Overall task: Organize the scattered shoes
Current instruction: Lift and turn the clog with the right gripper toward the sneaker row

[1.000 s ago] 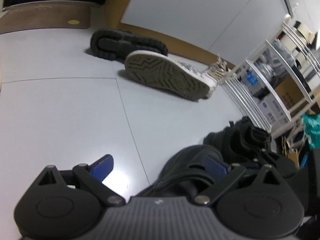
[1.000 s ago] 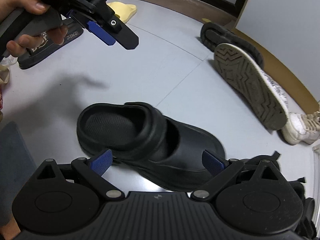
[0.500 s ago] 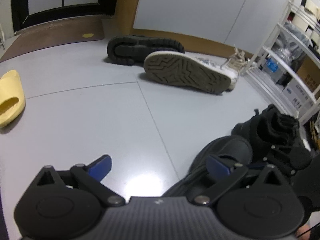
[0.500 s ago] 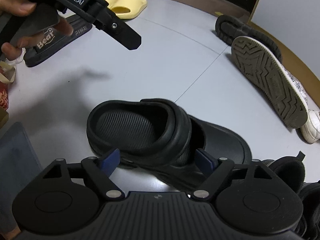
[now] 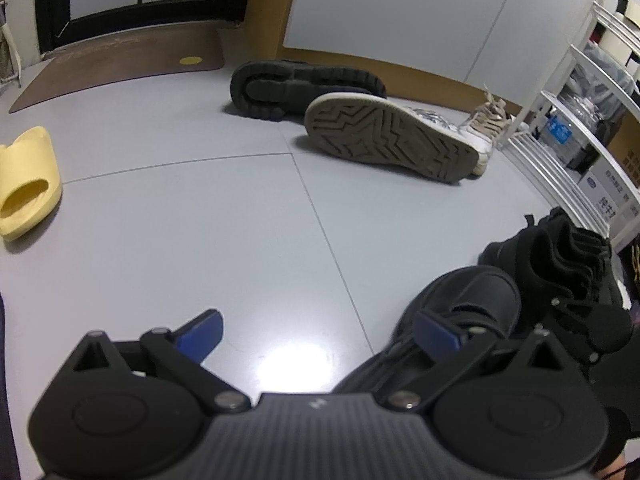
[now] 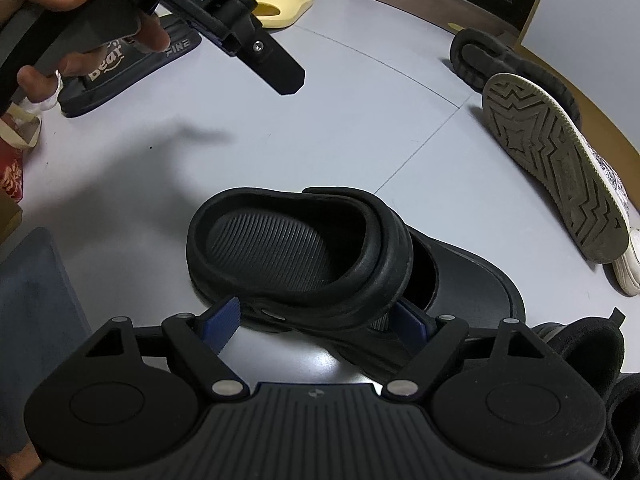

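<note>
A black clog (image 6: 300,256) lies on the grey floor with its heel toward me. My right gripper (image 6: 314,316) straddles the heel, its blue pads against both sides: shut on the clog. In the left wrist view the same clog (image 5: 472,300) shows at lower right. My left gripper (image 5: 316,332) hangs open above bare floor beside the clog, nothing between its pads. A hand holds it at the upper left of the right wrist view, one of its fingers (image 6: 276,68) pointing over the floor.
A white sneaker (image 5: 392,144) lies sole-out beside a black chunky shoe (image 5: 304,88) near the wall. A yellow slide (image 5: 28,184) lies left, a black slide (image 6: 120,68) beyond it. Black sneakers (image 5: 560,256) sit by a white rack (image 5: 560,152).
My right gripper sank toward the clog and its jaws narrowed onto the heel. The left gripper turned, bringing the yellow slide and the doormat into its view.
</note>
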`<control>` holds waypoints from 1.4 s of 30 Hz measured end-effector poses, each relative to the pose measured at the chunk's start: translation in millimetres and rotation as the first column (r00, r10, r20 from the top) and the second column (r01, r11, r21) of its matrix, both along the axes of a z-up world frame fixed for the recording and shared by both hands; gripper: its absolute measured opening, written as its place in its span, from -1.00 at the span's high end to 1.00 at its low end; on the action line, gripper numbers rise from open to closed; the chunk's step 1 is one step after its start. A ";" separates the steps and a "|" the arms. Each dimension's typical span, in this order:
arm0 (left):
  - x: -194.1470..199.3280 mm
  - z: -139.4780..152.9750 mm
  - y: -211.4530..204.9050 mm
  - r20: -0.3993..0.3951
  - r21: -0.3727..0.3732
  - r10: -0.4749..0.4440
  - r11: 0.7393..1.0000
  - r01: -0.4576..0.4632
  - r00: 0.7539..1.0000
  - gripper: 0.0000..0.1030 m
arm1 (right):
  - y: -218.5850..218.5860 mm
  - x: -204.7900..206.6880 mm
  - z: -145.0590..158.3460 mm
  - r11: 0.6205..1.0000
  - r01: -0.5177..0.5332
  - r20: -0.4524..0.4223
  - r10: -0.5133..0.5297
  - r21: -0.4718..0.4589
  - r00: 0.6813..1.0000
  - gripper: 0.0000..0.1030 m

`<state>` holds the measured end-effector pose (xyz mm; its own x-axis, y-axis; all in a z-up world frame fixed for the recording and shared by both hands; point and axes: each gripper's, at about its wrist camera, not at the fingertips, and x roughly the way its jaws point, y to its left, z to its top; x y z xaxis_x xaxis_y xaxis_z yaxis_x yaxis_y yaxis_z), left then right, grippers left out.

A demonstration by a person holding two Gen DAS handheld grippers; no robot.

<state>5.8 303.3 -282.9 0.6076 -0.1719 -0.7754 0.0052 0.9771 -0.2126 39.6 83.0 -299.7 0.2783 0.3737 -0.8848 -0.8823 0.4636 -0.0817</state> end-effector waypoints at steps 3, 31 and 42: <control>0.6 -1.3 -1.3 -0.004 0.003 0.001 1.000 -0.001 1.000 -0.99 | -2.0 3.1 -0.9 1.000 0.008 -0.008 -0.008 0.001 1.000 -0.45; -4.4 -16.4 9.7 -0.042 -0.065 0.009 0.998 -0.012 0.999 -0.99 | -4.5 -13.9 2.8 0.999 0.006 0.033 -0.004 -0.051 0.999 0.04; -4.6 -15.6 14.1 -0.036 -0.088 0.020 0.996 -0.023 0.999 -0.99 | 11.3 -3.8 9.8 0.980 0.201 -0.100 -0.201 -0.004 0.975 0.25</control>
